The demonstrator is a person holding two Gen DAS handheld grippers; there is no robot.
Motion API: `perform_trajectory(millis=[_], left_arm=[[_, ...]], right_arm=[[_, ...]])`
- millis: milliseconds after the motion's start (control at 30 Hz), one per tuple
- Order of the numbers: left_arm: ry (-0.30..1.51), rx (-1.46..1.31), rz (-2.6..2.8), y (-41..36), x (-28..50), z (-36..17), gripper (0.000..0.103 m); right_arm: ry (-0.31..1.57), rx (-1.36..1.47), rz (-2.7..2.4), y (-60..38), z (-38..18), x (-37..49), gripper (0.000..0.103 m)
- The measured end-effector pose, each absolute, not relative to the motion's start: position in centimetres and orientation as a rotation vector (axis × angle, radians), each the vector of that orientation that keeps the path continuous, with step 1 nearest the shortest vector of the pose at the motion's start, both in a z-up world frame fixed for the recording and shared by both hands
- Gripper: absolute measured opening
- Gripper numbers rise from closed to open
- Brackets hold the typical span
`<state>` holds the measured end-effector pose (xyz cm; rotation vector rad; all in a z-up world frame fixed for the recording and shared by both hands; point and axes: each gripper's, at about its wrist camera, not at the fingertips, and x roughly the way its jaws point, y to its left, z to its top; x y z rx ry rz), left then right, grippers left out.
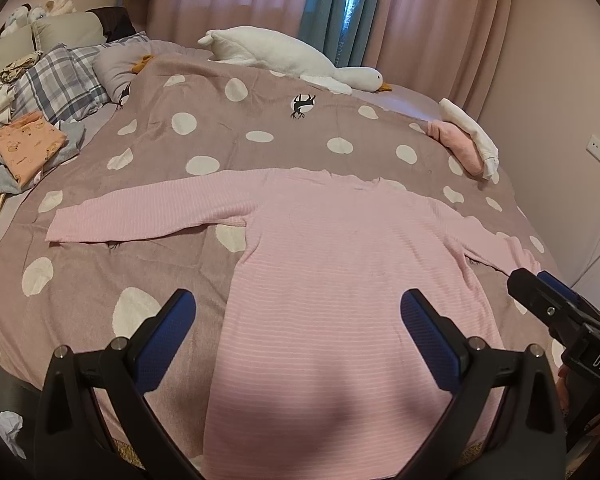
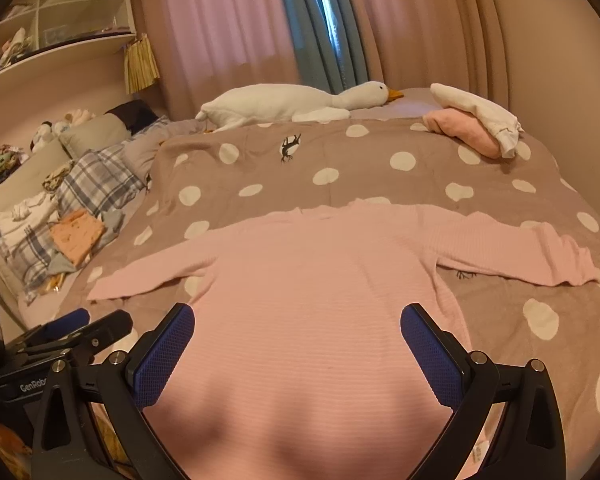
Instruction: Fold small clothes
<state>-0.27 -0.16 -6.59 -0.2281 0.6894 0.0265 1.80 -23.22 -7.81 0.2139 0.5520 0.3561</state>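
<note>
A pink striped long-sleeved top (image 1: 332, 264) lies flat on the dotted brown bedspread (image 1: 172, 148), neck away from me, both sleeves spread out to the sides. It also shows in the right wrist view (image 2: 312, 288). My left gripper (image 1: 298, 324) is open and empty, held above the lower left part of the top near its hem. My right gripper (image 2: 298, 332) is open and empty, held above the lower middle of the top. The right gripper also shows at the right edge of the left wrist view (image 1: 548, 296).
A white plush goose (image 1: 296, 60) lies at the far edge of the bed. Folded pink and white clothes (image 1: 468, 140) sit at the far right. A pile of clothes with an orange printed piece (image 1: 28, 148) and plaid pillows (image 1: 60, 80) lie at the left.
</note>
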Motion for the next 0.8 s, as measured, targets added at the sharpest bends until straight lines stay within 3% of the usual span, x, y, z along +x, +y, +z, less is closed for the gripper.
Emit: perform_trajectory(millis=[800], left_arm=[[0.684,-0.231,0.037,-0.19,-0.79,-6.22,0.103]], right_arm=[[0.552,0.207,0.341,-22.91,-7.97,1.44,0.102]])
